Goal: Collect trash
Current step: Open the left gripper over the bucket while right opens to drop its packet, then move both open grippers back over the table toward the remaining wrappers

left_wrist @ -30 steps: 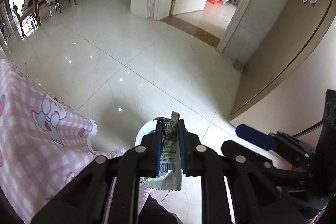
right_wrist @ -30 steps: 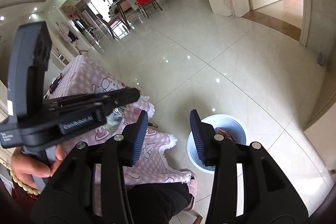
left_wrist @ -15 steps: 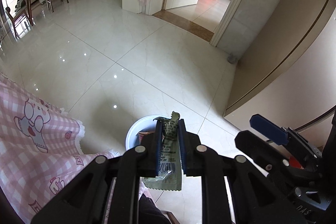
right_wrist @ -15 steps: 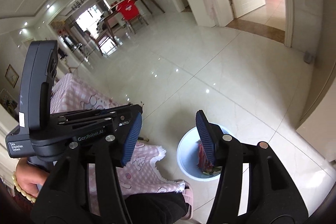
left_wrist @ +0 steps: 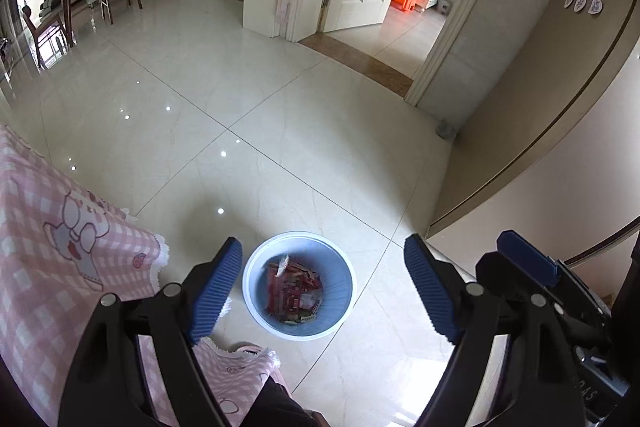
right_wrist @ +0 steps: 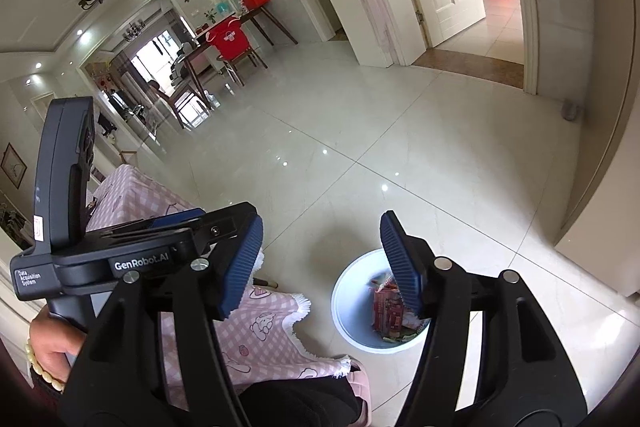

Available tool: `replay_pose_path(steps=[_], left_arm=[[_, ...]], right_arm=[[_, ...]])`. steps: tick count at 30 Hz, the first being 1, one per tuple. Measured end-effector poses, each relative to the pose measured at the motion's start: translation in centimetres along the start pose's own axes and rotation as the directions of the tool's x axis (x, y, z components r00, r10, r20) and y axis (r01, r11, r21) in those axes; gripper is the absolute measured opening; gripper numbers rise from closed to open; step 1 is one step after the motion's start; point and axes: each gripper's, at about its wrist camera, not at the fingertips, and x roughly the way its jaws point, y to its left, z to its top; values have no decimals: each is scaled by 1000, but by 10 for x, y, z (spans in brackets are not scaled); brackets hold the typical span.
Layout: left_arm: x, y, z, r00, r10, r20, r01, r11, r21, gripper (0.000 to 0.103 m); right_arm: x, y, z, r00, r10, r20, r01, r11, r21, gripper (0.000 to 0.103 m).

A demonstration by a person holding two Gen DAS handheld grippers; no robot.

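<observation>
Bin holding red wrappers, left claw just spread empty, right claw spreading, empty

floor: glossy pale tile | on it: blue bin

Black gripper frames, blue ribbed pads, silver screws, bead bracelet
</observation>
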Motion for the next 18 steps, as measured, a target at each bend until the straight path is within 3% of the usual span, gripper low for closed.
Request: replay_pose_path(steps=[10, 18], left_arm=[[-70, 52, -21, 996, 37, 84, -32, 998, -58, 81], [-143, 113, -44, 975, 121, 188, -92, 983, -156, 81]], right_arm=[[-2, 46, 3, 999, 50, -2, -50, 997, -58, 61], [-2, 119, -1, 991, 130, -16, -131, 979, -154, 61]])
